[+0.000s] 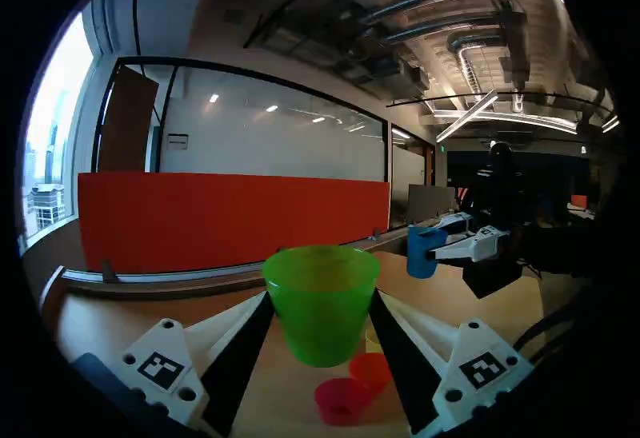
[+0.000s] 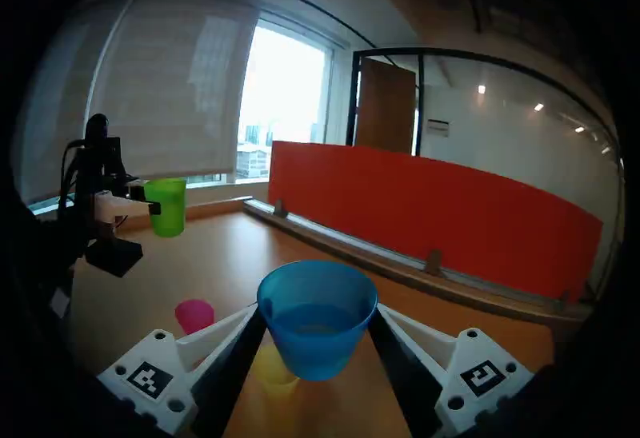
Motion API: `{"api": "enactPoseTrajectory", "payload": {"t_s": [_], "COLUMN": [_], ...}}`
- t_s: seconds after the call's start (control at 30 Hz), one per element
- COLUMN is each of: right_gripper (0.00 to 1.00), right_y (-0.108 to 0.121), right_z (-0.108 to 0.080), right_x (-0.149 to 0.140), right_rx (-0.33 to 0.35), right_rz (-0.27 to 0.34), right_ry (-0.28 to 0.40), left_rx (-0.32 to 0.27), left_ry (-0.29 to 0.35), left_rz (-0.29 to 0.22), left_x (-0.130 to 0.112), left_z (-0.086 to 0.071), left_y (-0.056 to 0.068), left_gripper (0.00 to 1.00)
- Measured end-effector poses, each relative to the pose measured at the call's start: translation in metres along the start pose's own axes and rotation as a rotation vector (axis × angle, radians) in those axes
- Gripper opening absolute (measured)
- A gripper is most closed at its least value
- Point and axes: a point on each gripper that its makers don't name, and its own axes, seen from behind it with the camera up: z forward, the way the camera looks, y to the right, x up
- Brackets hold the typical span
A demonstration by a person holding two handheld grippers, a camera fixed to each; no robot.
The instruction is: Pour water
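Two cups are held up, well apart: your left gripper is clamped on the green cup, your right gripper on the blue cup, which holds water. Next, bring blue's rim over green, then tip slowly.

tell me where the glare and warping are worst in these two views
Left gripper view: the window at the left edge is blown out, the orange divider bows with the fisheye, the green cup is sharp. Right gripper view: the window is washed white, the blue cup is crisp.
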Motion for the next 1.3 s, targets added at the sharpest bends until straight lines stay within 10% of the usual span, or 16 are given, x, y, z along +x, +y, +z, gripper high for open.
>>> {"api": "enactPoseTrajectory", "payload": {"t_s": [1.3], "right_gripper": [0.89], "right_y": [-0.015], "right_z": [0.003], "right_x": [0.034], "right_rx": [0.019], "right_rz": [0.000], "right_ry": [0.165], "left_rx": [-0.016], "left_ry": [-0.007], "left_rz": [0.007], "left_x": [0.001], "left_z": [-0.001], "left_y": [0.006], "left_gripper": [0.82]}}
